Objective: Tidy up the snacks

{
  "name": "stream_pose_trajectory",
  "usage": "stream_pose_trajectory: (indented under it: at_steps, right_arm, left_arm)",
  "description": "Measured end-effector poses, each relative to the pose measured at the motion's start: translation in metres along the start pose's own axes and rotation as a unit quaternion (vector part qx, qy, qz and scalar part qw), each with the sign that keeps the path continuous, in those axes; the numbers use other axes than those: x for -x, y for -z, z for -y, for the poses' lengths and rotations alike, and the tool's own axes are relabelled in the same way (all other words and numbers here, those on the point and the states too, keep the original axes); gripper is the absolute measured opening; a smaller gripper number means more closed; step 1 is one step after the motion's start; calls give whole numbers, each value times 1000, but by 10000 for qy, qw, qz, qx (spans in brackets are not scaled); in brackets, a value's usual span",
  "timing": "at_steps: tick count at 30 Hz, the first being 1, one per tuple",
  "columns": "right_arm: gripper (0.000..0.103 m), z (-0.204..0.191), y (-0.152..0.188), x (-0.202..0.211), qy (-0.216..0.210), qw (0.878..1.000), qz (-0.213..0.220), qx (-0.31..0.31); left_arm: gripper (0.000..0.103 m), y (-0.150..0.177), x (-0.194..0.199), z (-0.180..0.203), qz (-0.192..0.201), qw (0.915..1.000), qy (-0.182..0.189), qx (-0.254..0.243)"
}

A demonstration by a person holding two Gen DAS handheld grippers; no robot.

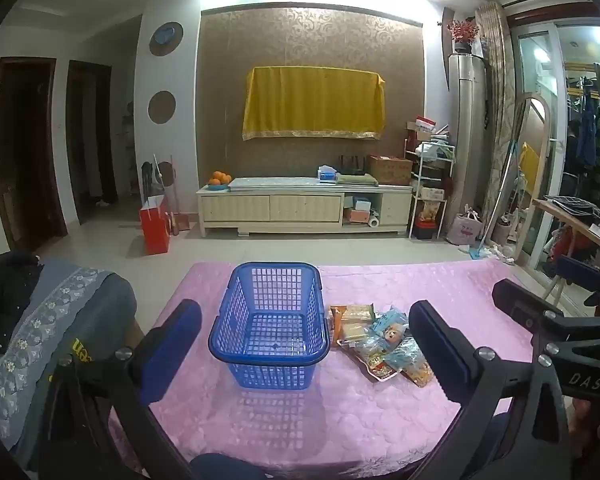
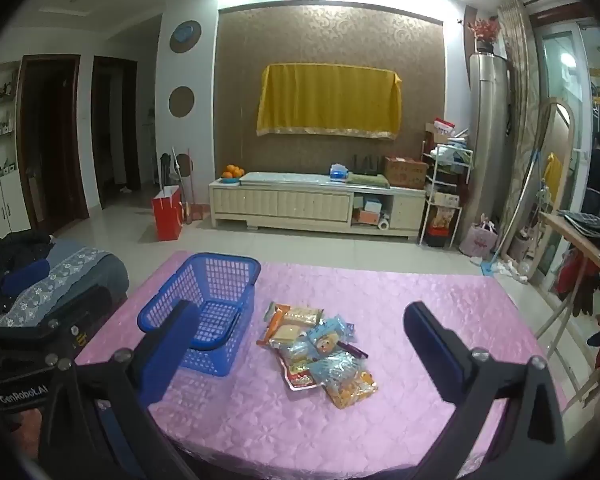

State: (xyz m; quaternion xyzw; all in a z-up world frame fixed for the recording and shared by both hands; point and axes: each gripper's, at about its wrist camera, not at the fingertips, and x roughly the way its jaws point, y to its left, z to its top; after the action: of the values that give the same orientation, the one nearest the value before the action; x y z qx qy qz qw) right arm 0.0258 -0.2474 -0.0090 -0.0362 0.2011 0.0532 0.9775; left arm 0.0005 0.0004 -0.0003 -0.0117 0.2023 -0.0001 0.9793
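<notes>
Two sets of tongs, both held above the near edge of a pink-covered surface (image 2: pixel 400 300), nothing gripped. Left tongs (image 1: pixel 306 354) spread wide, blue pads (image 1: pixel 168 356) flanking the view of a blue basket (image 1: pixel 270 332). Right tongs (image 2: pixel 306 354) likewise spread apart, pads (image 2: pixel 436 352) well clear of everything on the cloth.

Blue basket: plastic lattice, upright, sitting left of centre on the surface, interior bare as far as visible through the mesh. Same basket in the right wrist view (image 2: pixel 204 304), partly behind the left finger of the right tongs.

Snacks (image 2: pixel 320 350): a loose heap of wrapped packets lying flat just right of the basket, near but apparently not touching it. Several overlapping: pale biscuit-type packs at the far end, light-blue printed wrappers in the middle, an orange-toned bag at the near end. Same heap in the left wrist view (image 1: pixel 380 340), between the basket and the right pad.

Beyond the surface: tiled floor, a cream low cabinet (image 1: pixel 304 208) against a patterned brown wall, a yellow cloth (image 1: pixel 314 104) draped above it, oranges (image 1: pixel 220 178) on the cabinet's left end, a red bag (image 1: pixel 155 224) on the floor to the left.
</notes>
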Motion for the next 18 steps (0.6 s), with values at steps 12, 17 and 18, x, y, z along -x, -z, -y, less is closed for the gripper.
stream_pose_trajectory:
  at_steps: [12,17,18]
  right_arm:
    - [103,-4,-3,0,-25,9998,-211,-47]
    - [103,-2,2,-8,-62,9996,-253,-89]
    - [103,-2,3,-9,-78,9996,-250,-115]
  left_arm:
    - [103,3,-3,-1,-40,10000,60,12]
    - [103,-1,-5,0,-107,9999,73,27]
    - [103,-2,-5,0,-109,9999,78,34]
